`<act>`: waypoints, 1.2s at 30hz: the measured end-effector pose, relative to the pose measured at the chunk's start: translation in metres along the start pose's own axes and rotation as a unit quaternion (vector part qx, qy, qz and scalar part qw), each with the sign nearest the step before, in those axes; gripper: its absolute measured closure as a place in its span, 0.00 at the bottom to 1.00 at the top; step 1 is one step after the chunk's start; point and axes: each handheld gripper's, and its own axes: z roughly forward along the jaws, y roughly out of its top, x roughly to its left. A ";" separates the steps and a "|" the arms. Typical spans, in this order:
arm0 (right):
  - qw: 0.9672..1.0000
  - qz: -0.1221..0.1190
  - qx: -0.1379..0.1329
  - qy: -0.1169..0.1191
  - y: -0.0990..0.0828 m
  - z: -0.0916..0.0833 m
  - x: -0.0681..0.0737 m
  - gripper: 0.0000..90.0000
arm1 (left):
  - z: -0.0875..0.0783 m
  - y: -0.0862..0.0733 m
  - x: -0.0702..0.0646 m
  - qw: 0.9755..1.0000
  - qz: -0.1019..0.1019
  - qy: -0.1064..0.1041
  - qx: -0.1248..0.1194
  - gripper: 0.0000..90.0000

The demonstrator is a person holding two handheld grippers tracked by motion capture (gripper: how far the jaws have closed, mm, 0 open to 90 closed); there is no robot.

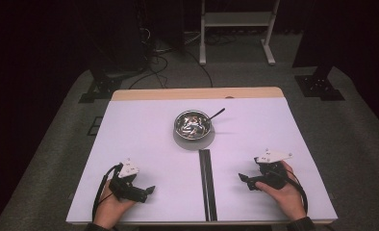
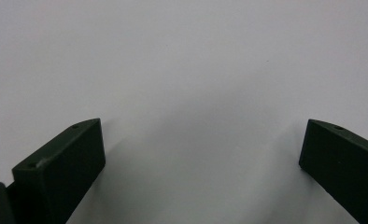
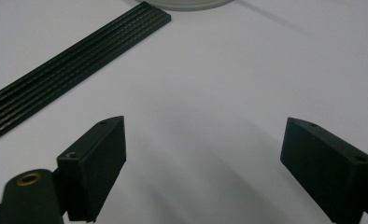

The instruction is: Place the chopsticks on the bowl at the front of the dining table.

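Observation:
A shiny metal bowl (image 1: pixel 193 124) stands on a grey round plate (image 1: pixel 183 142) at the table's middle back, with a dark spoon handle (image 1: pixel 217 114) sticking out to its right. My left gripper (image 1: pixel 149 190) rests low at the front left, held in a hand, its jaws wide apart over bare white table (image 2: pixel 196 84). At the front right my right gripper (image 1: pixel 244 179) is open too, with nothing between its jaws. In the right gripper view the left gripper's counterpart (image 3: pixel 203 154) points toward the black strip (image 3: pixel 74 70) and the plate's rim (image 3: pixel 187 4).
A black ribbed strip (image 1: pixel 207 183) runs from the plate to the table's front edge, between the two grippers. The white table (image 1: pixel 139 139) has a wooden back edge (image 1: pixel 197 93). Beyond it stand a white frame (image 1: pixel 235 29) and cables on the floor.

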 end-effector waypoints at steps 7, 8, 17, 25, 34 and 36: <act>1.000 -0.002 -0.002 0.001 0.006 0.004 0.002 0.15 | 0.000 0.000 0.000 1.000 0.000 0.000 0.000 0.00; 1.000 -0.004 -0.002 0.002 0.006 0.004 0.003 0.15 | 0.000 0.000 0.000 1.000 0.000 0.000 0.000 0.00; 1.000 -0.006 -0.005 0.007 0.014 0.009 0.006 0.14 | 0.000 0.000 0.000 1.000 0.000 0.000 -0.001 0.00; 1.000 -0.015 -0.005 0.014 0.020 0.014 0.011 0.14 | 0.000 0.000 0.000 1.000 0.000 0.000 -0.001 0.00; 1.000 -0.018 -0.003 0.021 0.025 0.020 0.015 0.15 | 0.000 0.000 0.000 1.000 0.000 0.000 -0.001 0.00; 1.000 -0.019 -0.004 0.023 0.027 0.021 0.015 0.14 | 0.000 0.000 0.000 1.000 0.000 0.000 0.000 0.00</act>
